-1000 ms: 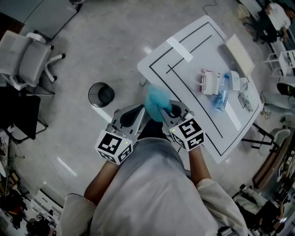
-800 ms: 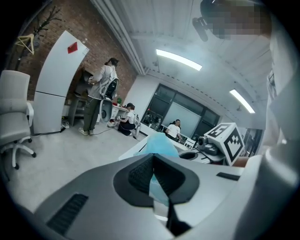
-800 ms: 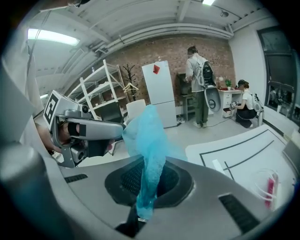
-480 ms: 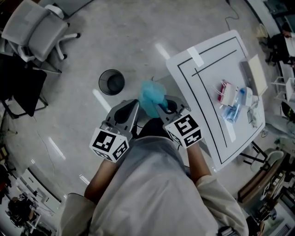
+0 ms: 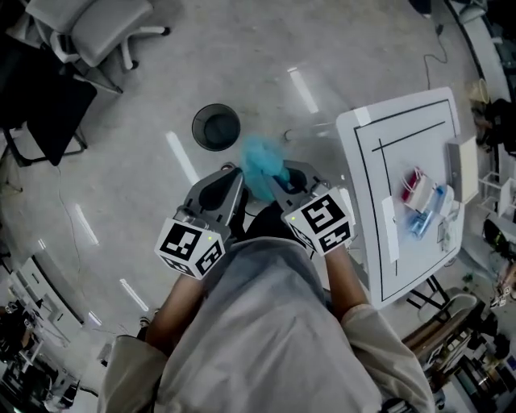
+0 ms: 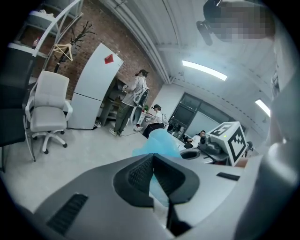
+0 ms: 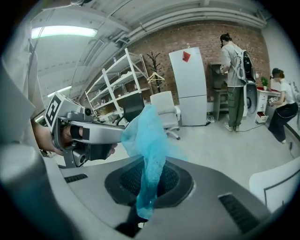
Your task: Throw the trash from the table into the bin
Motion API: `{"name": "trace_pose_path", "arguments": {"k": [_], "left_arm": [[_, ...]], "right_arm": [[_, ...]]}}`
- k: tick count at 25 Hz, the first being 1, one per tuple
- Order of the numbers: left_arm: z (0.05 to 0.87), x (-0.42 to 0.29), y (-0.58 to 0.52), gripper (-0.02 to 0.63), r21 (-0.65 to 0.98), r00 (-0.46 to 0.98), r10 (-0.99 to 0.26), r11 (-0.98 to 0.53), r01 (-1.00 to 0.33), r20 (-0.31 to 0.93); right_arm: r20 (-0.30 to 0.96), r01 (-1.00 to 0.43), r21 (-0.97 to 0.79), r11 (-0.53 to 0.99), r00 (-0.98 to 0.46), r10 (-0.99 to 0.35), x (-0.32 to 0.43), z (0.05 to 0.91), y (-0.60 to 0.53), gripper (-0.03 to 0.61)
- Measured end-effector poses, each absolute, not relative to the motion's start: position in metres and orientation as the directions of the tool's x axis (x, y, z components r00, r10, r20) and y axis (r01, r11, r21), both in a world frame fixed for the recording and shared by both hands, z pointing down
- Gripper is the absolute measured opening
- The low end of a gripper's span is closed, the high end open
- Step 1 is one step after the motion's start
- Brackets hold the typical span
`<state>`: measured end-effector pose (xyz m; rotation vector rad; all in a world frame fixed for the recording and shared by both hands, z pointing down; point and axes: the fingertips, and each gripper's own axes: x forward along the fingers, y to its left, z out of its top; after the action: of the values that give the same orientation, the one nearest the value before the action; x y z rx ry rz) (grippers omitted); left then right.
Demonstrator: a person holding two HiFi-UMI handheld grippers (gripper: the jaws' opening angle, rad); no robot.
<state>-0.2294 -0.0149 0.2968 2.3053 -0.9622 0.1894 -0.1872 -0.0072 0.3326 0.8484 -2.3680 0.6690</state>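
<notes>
Pale glossy floor (image 5: pixel 121 145) fills most of the head view, with an office chair (image 5: pixel 97 24) at the upper left.

Change over the last second:
- The desk (image 5: pixel 403 153) has slid from the middle right of the frame out to the right edge. The person has turned away from it.
- The bin (image 5: pixel 216 127) has gone from left of centre to upper centre. It now sits just above and slightly left of both grippers.
- Both grippers have travelled with the turn and keep the same place in the frame.

Meaning for the task: this is the carry leg, nearly at the bin but not yet over its mouth. Judged next step is a short reach forward, then release. Several items remain on the desk (image 5: pixel 419 193) (packets and a bottle, probably; too small to tell), so more trips look likely.

Grippers:
- Right gripper (image 7: pixel 149 185) is clamped on the blue trash (image 7: pixel 147 136).
- Left gripper (image 6: pixel 152 159) has its jaws together with nothing between them. The blue behind its tips is the other gripper's load.

The trash:
- Thin, crumpled, translucent turquoise sheet, possibly a net cap or a film.
- It is pinched low, and the bulk billows up above the jaws.
- In the head view it shows as a soft wad (image 5: pixel 260 165) between the two gripper noses, close below the bin.
- It looks light and floppy, so it may cling or drift when let go.
</notes>
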Motion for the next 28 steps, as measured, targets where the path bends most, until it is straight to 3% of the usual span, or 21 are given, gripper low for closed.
{"name": "trace_pose_path", "arguments": {"k": [11, 28], "left_arm": [[0.323, -0.295, -0.040, 0.008, 0.490, 0.605, -0.689, -0.398, -0.776, 0.398], [0.383, -0.329, -0.064, 0.008, 0.509, 0.581, -0.695, -0.349, -0.787, 0.423]], "right_arm": [[0.618, -0.595, -0.290, 0.750, -0.714, -0.328, -0.231, 0.357, -0.031, 0.029], [0.636, -0.563, -0.286, 0.775, -0.717, -0.287, -0.274, 0.417, -0.056, 0.029]]}}
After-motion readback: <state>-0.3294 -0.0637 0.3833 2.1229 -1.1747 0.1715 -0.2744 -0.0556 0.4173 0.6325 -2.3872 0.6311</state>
